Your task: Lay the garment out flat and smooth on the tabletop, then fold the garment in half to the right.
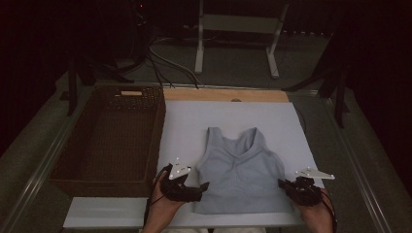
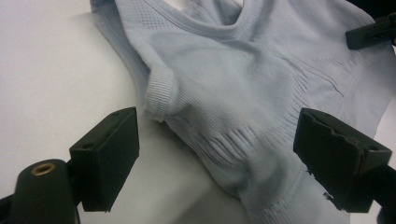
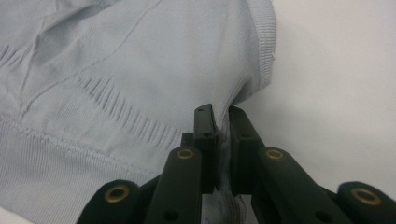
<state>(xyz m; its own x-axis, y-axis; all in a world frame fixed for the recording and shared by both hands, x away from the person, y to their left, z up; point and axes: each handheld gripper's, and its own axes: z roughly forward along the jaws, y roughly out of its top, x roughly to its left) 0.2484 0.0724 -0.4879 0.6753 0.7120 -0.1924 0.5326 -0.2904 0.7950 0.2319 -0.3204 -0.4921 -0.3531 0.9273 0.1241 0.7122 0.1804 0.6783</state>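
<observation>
A: Grip first: your right gripper is clamped on the side seam of the tank top; your left gripper gapes over the other side.

B: Close on that edge, then lift evenly; basket waits beyond.

Your forearms are cut off by the high view's bottom edge. In the right gripper view, a pinched fold of the pale blue ribbed knit tank top is hidden between your right tool and its closed jaws. The dark woven wicker basket is too dim to read inside.
</observation>
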